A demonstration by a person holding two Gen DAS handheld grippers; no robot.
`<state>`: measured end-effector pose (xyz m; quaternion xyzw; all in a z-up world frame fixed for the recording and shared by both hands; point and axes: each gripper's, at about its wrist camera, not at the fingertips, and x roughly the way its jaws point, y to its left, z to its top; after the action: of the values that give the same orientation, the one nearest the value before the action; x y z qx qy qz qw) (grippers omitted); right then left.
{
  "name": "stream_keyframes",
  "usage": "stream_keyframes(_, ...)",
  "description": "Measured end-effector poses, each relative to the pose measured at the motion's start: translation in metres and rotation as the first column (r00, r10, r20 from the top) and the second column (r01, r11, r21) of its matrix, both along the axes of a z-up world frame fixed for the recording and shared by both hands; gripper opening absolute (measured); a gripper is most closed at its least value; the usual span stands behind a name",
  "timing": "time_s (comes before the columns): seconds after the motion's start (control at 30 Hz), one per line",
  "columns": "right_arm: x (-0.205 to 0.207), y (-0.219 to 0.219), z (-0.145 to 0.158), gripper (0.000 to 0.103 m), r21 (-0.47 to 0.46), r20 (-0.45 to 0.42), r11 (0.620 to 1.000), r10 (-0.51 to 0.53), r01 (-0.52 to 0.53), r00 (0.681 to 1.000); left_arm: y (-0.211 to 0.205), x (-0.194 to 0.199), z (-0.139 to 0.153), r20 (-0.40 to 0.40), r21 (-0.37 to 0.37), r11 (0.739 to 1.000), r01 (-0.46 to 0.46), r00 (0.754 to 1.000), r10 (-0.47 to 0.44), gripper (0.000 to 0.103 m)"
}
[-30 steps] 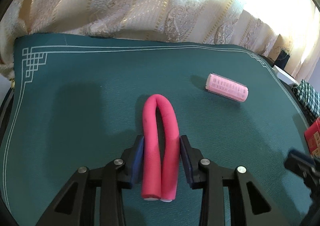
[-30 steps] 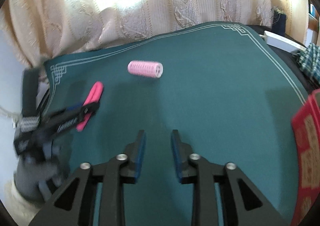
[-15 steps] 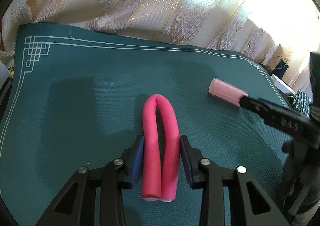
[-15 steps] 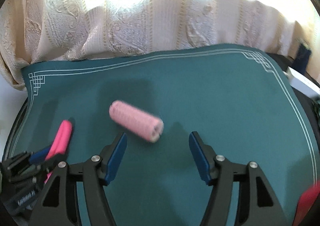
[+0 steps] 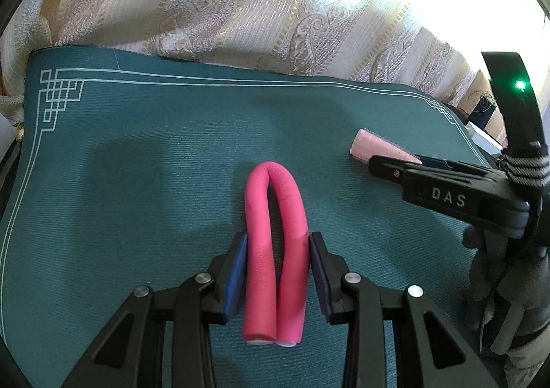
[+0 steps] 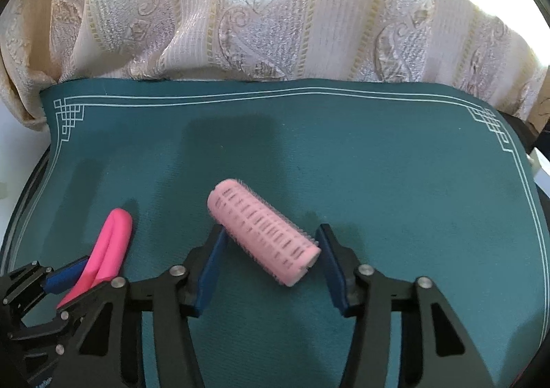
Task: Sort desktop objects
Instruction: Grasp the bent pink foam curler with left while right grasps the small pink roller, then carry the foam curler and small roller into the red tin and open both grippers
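Your left gripper [image 5: 277, 252] is closed on the bright pink foam rod bent into a hairpin shape [image 5: 275, 250]. Both blue pads press the two legs together, and the smooth, soft foam dents a little where the pads [image 5: 235, 276] touch it. The bend of the rod points away from you, and the two flat cut ends sit near the camera, between the black finger arms. You hold this gripper low and almost level over the dark green woven mat with a thin white line border [image 5: 137, 154].

Your right gripper [image 6: 270, 259] is opened wide around the pale pink plastic hair roller with slots and short bristles [image 6: 263, 231]. The roller is a cylinder, it lies on the mat at an angle, with the far end to the left and the near end to the right. The near end is just beside the right pad; I cannot tell if it touches. The left pad is close to the roller's side, with a small gap.

In the left wrist view your right gripper covers most of the roller, only its far end shows. In the right wrist view the near part of the foam rod is hidden behind the black fingers. A cream patterned curtain with shiny stripes [image 6: 275, 17] hangs behind the far edge of the mat.
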<state>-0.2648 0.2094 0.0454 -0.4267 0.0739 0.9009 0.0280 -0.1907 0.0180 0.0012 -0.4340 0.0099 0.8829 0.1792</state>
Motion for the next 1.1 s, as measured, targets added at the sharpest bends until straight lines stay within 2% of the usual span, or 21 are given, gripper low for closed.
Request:
stream_keyframes(0.07,0.008,-0.001,0.001,0.041,-0.008,0.000,1.000,-0.007,0.007,1.000,0.000,0.000,0.000,0.000,0.000,1.000,0.000,1.000,0.000,0.038)
stream_keyframes(0.23,0.027,-0.006,0.003,0.035,-0.044,-0.008,0.999,-0.010,0.009,1.000,0.000,0.001,-0.002,-0.002,-0.001,1.000,0.000,1.000,0.000,0.038)
stream_keyframes(0.63,0.098,-0.031,0.024,0.035,-0.056,-0.053,0.998,0.002,-0.005,0.999,0.004,0.007,0.004,-0.036,-0.034,0.999,-0.012,0.999,0.011,0.038)
stream_keyframes(0.77,0.122,-0.034,0.028,0.035,-0.034,-0.059,0.999,-0.004,0.002,0.998,0.010,0.017,0.007,-0.052,-0.055,0.998,-0.003,0.999,0.000,0.038)
stream_keyframes(1.1,0.180,-0.024,0.045,0.035,-0.068,-0.086,0.997,-0.043,0.037,0.995,0.025,0.054,0.014,-0.083,-0.087,0.996,0.024,0.996,-0.031,0.038)
